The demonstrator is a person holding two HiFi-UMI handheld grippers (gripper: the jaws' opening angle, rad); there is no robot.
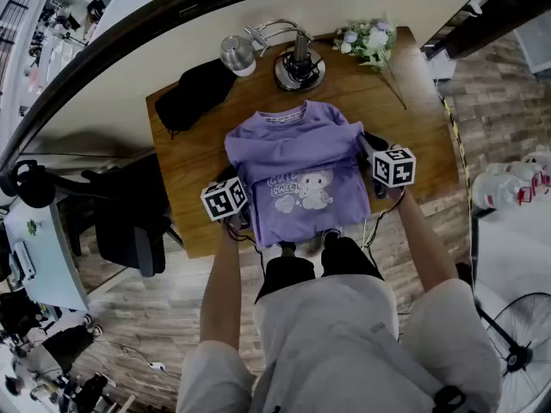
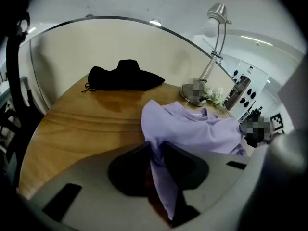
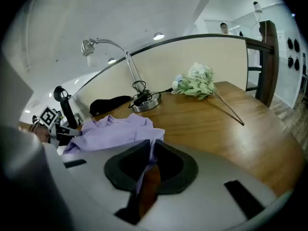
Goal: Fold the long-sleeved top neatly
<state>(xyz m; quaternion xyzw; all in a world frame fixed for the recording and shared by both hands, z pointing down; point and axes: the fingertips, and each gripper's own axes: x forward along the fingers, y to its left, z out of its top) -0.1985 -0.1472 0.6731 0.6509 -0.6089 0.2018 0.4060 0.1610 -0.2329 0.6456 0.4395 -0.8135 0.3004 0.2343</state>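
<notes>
A purple long-sleeved top [image 1: 301, 175] with a cartoon print lies face up on the wooden table [image 1: 194, 205], its hem at the near edge. Both sleeves appear drawn in over the body. My left gripper [image 1: 234, 183] is at the top's left side, and in the left gripper view its jaws [image 2: 155, 150] are shut on a fold of the purple cloth [image 2: 192, 124]. My right gripper [image 1: 368, 142] is at the top's right shoulder. In the right gripper view it [image 3: 150, 153] pinches an edge of the same cloth [image 3: 115, 129].
A black bundle of cloth [image 1: 194, 93] lies at the table's far left. A desk lamp's base [image 1: 299, 71] and head [image 1: 237, 54] stand at the back, with a spray of flowers [image 1: 368, 41] at the far right. An office chair [image 1: 129, 222] stands left of the table.
</notes>
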